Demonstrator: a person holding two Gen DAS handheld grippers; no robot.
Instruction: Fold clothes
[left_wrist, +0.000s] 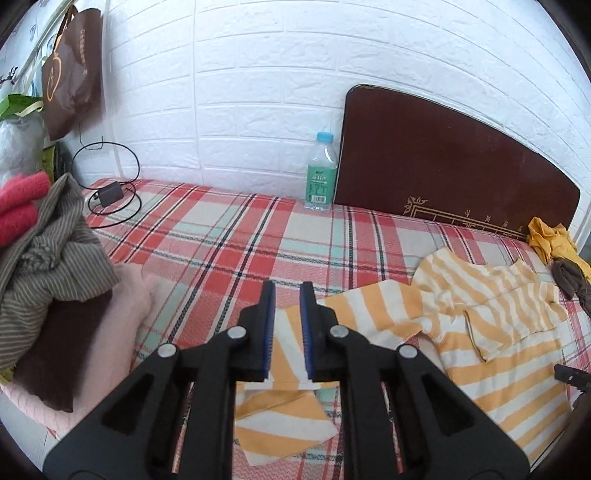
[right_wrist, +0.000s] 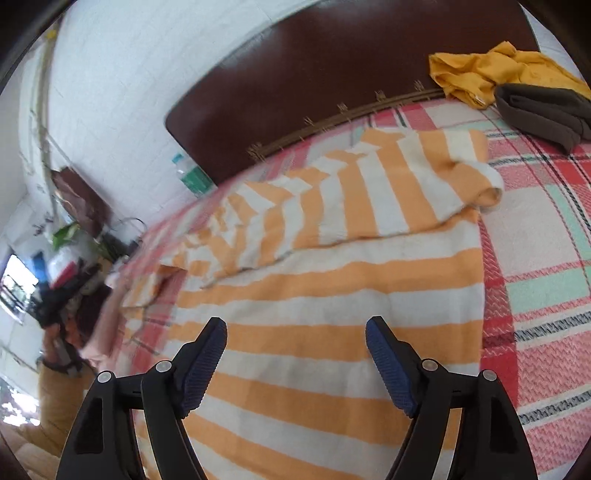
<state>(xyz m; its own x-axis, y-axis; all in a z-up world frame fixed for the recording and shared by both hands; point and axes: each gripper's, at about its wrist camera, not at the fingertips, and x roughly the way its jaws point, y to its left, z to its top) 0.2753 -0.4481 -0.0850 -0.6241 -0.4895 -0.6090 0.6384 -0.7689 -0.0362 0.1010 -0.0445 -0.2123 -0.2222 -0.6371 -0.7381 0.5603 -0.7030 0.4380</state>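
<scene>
An orange-and-white striped shirt (left_wrist: 491, 332) lies spread on the plaid bed sheet (left_wrist: 221, 236). One sleeve is folded across its body (right_wrist: 369, 192). My left gripper (left_wrist: 287, 291) hovers over the other sleeve (left_wrist: 284, 413) at the shirt's left side, jaws a narrow gap apart, holding nothing. My right gripper (right_wrist: 295, 328) is wide open and empty above the shirt's lower body (right_wrist: 314, 295). The right wrist view is motion-blurred on its left side.
A pile of clothes (left_wrist: 55, 258) sits at the bed's left. A water bottle (left_wrist: 320, 173) and a dark headboard (left_wrist: 443, 162) stand against the white wall. A black charger with cable (left_wrist: 109, 195) lies at the far left. Yellow (right_wrist: 491, 70) and brown (right_wrist: 543, 110) garments lie at the far right.
</scene>
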